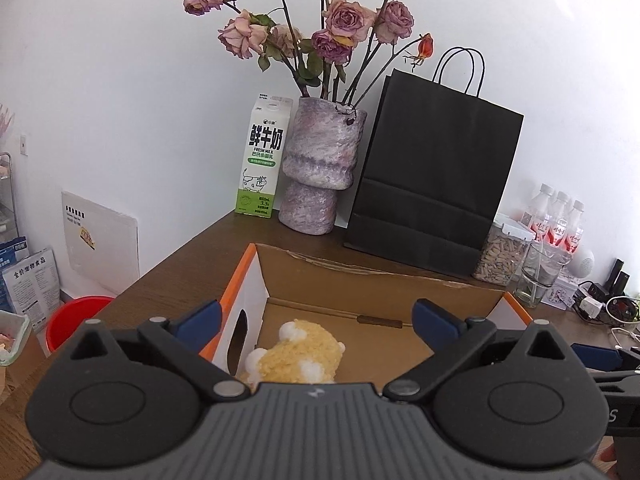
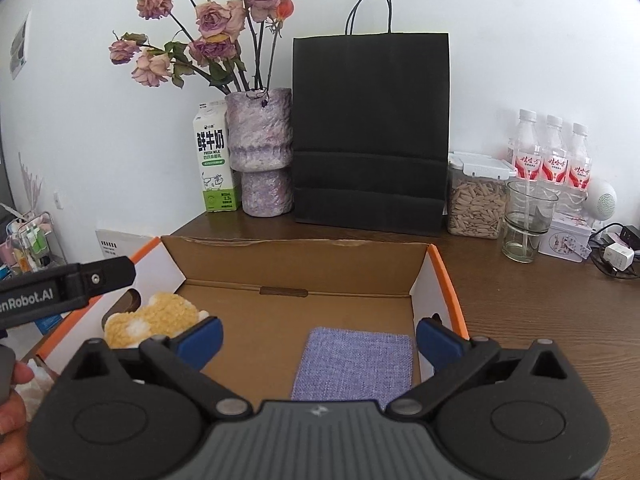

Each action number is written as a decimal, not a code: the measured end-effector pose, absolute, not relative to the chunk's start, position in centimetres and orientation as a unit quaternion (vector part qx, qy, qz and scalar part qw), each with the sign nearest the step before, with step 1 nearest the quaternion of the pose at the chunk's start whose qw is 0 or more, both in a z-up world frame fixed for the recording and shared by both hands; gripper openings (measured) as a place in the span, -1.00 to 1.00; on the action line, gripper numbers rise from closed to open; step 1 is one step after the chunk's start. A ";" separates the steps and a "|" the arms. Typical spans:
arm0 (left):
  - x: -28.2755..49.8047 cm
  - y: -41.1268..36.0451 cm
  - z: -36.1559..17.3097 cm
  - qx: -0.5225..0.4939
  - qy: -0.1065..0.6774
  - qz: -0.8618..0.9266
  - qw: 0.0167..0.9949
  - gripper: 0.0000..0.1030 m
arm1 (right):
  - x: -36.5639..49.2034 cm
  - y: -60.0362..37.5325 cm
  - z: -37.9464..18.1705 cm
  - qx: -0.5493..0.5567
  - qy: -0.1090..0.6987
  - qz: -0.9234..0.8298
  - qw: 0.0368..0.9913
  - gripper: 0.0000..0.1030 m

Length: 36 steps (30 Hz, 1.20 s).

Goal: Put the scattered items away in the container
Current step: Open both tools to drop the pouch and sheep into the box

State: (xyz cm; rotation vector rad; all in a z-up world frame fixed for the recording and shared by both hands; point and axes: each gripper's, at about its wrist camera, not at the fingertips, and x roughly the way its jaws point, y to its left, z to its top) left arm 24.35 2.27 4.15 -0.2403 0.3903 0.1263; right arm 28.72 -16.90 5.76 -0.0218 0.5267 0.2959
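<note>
An open cardboard box with orange edges stands on the wooden table. A yellow plush toy with white patches lies in its left end. A purple cloth pad lies flat on the box floor towards the right. My left gripper hangs open over the plush toy, its blue pads wide apart and touching nothing. My right gripper is open above the purple pad, which lies free between the pads. The left gripper's black body shows at the left of the right wrist view.
Behind the box stand a milk carton, a purple vase of dried roses, and a black paper bag. To the right are a seed jar, a glass, water bottles and cables. A red bucket sits below left.
</note>
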 end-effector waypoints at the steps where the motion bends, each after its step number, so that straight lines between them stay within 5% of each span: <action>1: 24.3 2.3 4.1 -0.119 0.194 0.063 0.972 1.00 | 28.7 -16.9 5.8 -0.012 0.259 0.145 0.955 1.00; 36: 22.2 1.7 7.2 -0.082 0.175 0.070 0.979 1.00 | 26.3 -16.3 8.4 -0.041 0.229 0.135 0.963 1.00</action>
